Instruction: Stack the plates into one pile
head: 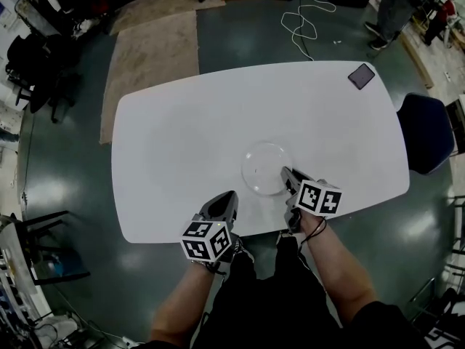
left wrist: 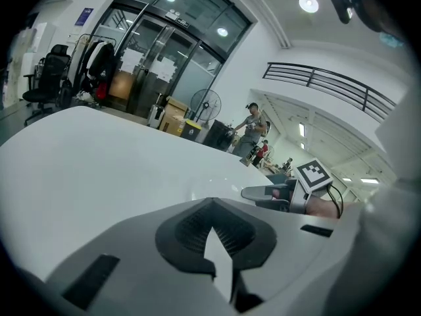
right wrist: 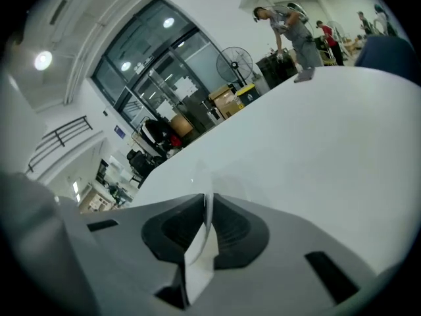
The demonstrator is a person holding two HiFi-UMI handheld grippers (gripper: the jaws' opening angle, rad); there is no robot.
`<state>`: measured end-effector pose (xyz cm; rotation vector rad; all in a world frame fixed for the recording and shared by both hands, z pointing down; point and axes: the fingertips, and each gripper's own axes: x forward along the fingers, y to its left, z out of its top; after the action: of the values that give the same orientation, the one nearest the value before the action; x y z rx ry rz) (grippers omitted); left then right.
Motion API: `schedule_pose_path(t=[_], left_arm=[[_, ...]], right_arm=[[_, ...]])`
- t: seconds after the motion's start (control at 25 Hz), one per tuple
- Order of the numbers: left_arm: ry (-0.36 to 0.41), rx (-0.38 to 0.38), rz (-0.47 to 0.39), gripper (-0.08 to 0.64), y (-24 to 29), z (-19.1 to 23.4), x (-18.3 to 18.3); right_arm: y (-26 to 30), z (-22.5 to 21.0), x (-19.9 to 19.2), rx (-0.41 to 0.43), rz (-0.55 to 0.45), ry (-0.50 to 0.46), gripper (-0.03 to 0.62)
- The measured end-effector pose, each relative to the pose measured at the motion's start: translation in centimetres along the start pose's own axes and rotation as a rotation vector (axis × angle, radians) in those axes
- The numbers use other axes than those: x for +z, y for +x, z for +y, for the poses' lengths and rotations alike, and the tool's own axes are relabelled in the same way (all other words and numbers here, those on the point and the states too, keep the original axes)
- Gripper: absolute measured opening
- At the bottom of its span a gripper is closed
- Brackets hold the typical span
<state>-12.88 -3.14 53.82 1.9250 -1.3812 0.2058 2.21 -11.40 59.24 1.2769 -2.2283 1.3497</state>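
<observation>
A pile of clear plates (head: 265,167) rests on the white table (head: 182,137), close to its front edge. My right gripper (head: 285,174) is at the pile's right rim. In the right gripper view a thin clear plate rim (right wrist: 208,210) stands in the narrow slit between the jaws of the right gripper (right wrist: 205,201), which are slightly apart. My left gripper (head: 231,197) hovers over the front edge, left of the pile and apart from it. It is shut and holds nothing, and the left gripper (left wrist: 212,204) looks across bare tabletop toward the right gripper (left wrist: 256,191).
A dark flat phone-like object (head: 361,75) lies at the table's far right corner. A blue chair (head: 425,131) stands off the right end. A rug (head: 152,57) and a cable (head: 301,20) lie on the floor beyond, where people (head: 396,6) stand.
</observation>
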Motion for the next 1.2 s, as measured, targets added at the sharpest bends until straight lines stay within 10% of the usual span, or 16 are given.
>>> schedule_pose_path(t=[0.72, 1.2], left_arm=[[-0.032, 0.002, 0.008, 0.017, 0.3, -0.1, -0.6], [-0.045, -0.005, 0.012, 0.017, 0.6, 0.8, -0.5]], right_arm=[[1.4, -2.2, 0.9, -0.201, 0.009, -0.417, 0.115], [2.8, -3.2, 1.2, -0.260, 0.016, -0.492, 0.117]])
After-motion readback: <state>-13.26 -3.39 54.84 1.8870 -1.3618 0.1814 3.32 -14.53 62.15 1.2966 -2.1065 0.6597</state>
